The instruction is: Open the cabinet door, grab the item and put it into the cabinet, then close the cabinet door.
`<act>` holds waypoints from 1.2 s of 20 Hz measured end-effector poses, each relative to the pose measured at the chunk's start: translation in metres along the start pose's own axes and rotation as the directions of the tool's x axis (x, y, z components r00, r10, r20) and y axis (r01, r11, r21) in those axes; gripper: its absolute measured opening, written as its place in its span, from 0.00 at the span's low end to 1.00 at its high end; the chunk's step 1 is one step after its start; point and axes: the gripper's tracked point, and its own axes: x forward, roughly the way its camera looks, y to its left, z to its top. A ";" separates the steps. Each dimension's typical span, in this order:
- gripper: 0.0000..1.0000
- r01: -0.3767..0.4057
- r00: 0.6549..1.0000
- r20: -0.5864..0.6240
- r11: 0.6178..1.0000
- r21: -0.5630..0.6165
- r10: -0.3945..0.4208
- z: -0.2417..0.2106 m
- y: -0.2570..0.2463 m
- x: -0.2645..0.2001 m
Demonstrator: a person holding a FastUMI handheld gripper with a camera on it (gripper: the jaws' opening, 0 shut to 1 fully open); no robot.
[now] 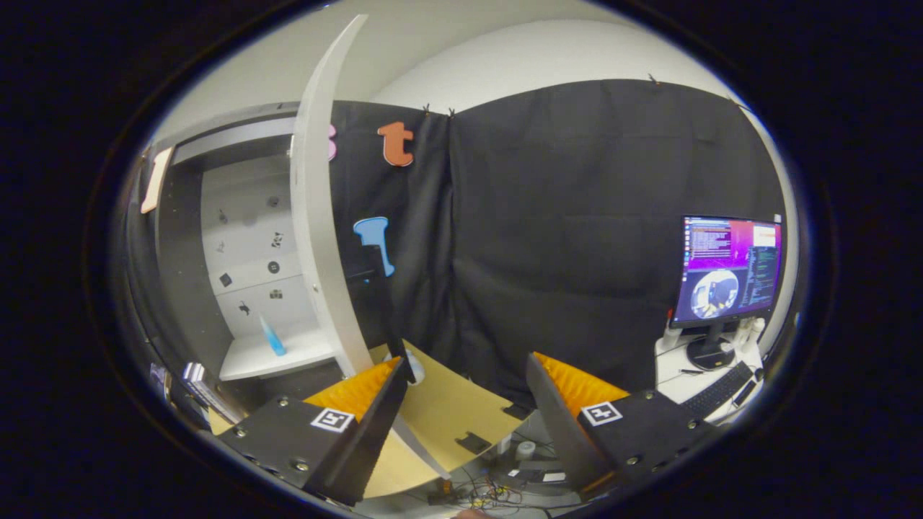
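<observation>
Standing wide and empty, the gripper (pixel 461 404) faces the open white cabinet door (pixel 317 238); the small blue item (pixel 272 337) already rests on the cabinet's white shelf (pixel 249 358), far left. Pushing the door's thin edge off-centre could make it slip past the fingers.

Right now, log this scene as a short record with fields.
gripper: open, fingers apart, holding nothing
door: open, edge-on just beyond the fingers
cabinet: open, pale shelves inside
item: blue bottle leaning on the bottom shelf
table: wooden, ahead between the fingers
monitor: lit, on a desk beside the keyboard
left to do: close the door
</observation>
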 end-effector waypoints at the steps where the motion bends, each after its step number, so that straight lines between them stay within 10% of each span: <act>1: 0.99 -0.007 1.000 -0.010 1.000 -0.010 0.007 -0.002 0.004 0.004; 24: 0.97 -0.448 0.880 -0.179 0.894 -0.011 0.439 -0.043 0.096 -0.023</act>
